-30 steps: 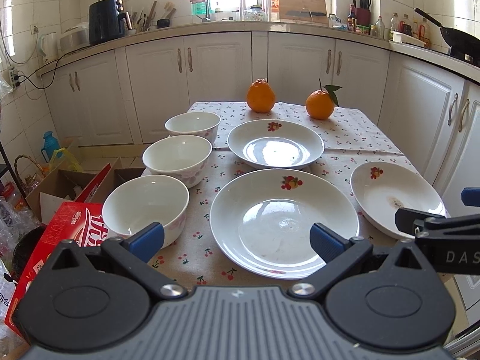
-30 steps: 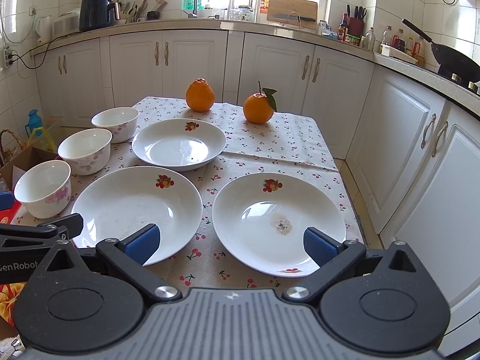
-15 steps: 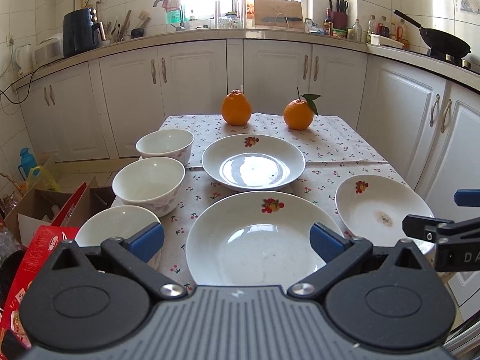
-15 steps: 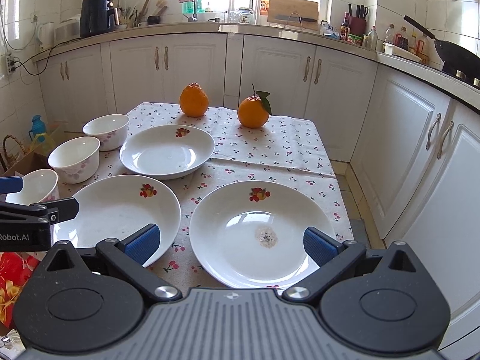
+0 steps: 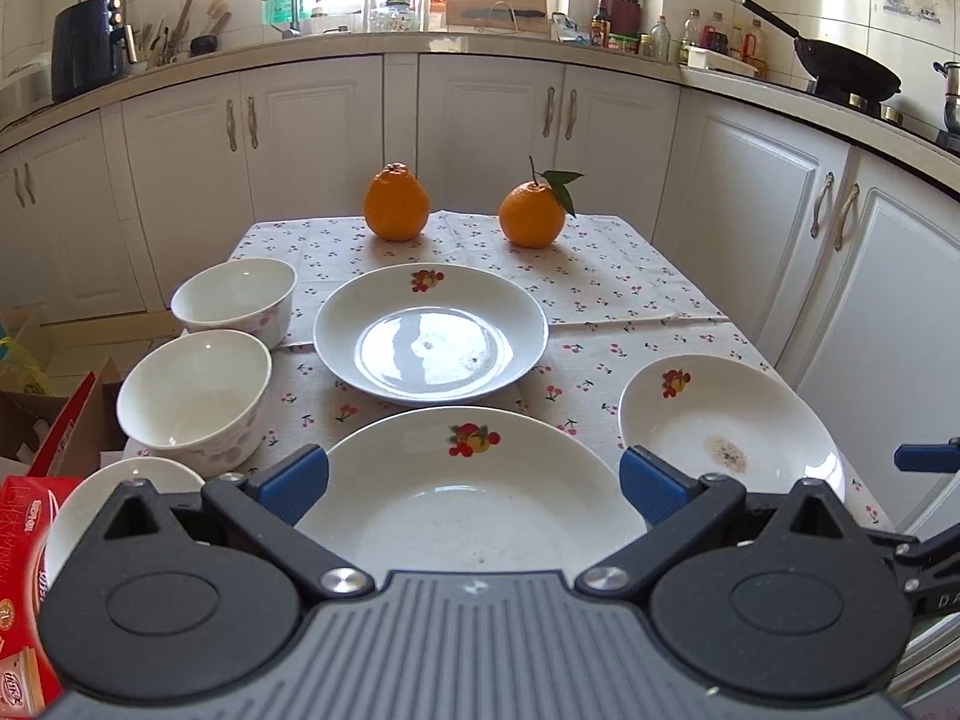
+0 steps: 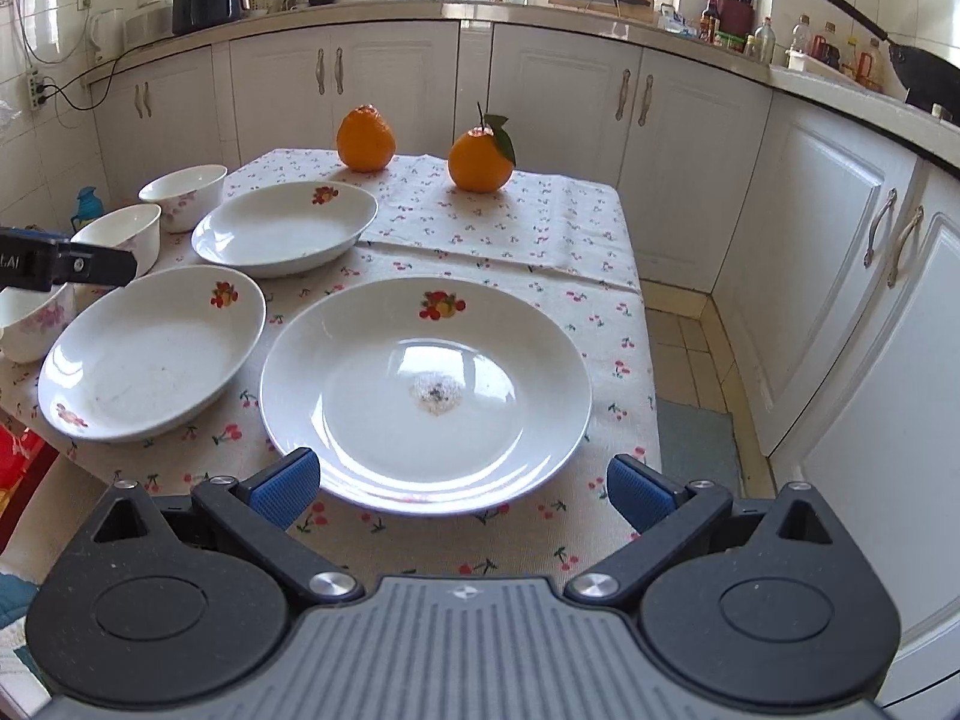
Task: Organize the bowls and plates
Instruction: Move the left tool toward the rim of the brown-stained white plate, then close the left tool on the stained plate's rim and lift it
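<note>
Three white fruit-print plates sit on the cherry-print table. The near middle plate (image 5: pixel 468 498) (image 6: pixel 150 354) lies under my open, empty left gripper (image 5: pixel 474 483). The far plate (image 5: pixel 429 339) (image 6: pixel 285 228) is behind it. The stained right plate (image 5: pixel 729 426) (image 6: pixel 426 387) lies just ahead of my open, empty right gripper (image 6: pixel 462 489). Three white bowls line the left edge: far (image 5: pixel 237 297) (image 6: pixel 183 195), middle (image 5: pixel 195 399) (image 6: pixel 117 234), near (image 5: pixel 90 504) (image 6: pixel 33 321), the near one partly hidden.
Two oranges (image 5: pixel 396 201) (image 5: pixel 533 215) stand at the table's far end. A red carton (image 5: pixel 27 570) and cardboard boxes sit on the floor to the left. White cabinets (image 6: pixel 840 276) run close along the right. The left gripper's arm (image 6: pixel 66 264) crosses over the bowls.
Both grippers have dropped lower and pulled back toward the near table edge. The right gripper now centres on the stained plate. Dishes have not moved.
</note>
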Motion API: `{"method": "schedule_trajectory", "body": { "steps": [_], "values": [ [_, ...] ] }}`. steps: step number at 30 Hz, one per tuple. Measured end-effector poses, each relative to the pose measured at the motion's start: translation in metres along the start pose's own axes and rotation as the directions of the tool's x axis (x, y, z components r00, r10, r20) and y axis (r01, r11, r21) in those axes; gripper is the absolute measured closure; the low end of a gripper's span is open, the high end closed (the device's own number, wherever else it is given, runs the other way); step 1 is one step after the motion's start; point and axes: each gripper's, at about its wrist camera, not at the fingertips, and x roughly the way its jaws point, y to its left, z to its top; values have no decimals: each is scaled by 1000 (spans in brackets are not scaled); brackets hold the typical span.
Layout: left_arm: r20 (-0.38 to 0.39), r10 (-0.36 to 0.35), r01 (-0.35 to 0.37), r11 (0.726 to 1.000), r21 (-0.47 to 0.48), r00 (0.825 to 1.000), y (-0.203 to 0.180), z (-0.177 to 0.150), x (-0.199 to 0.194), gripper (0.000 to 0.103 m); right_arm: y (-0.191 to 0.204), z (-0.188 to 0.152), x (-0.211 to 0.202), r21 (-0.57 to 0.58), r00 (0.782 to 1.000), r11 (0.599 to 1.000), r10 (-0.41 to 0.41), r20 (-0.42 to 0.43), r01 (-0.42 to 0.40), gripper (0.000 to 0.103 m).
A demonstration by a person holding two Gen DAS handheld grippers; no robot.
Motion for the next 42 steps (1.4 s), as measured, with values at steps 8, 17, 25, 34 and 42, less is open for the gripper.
{"method": "schedule_trajectory", "body": {
  "steps": [8,17,25,34,42],
  "values": [
    [-51,-55,58,995,79,997,-21,10,24,1,-7,-18,32,9,995,997,72,-75,-72,0],
    [-116,-129,144,981,131,985,-47,20,56,1,-10,-21,53,-44,987,990,126,-100,-131,0],
    [-183,-195,228,956,185,964,-73,36,89,1,-19,-27,56,-95,982,977,187,-35,-190,0],
    [-366,-280,359,918,168,888,-96,45,139,2,-29,-31,61,-148,968,958,251,26,-244,0],
    [-437,-284,389,905,171,853,-102,55,164,16,-37,-29,68,-176,960,947,277,33,-268,0]
  ]
}}
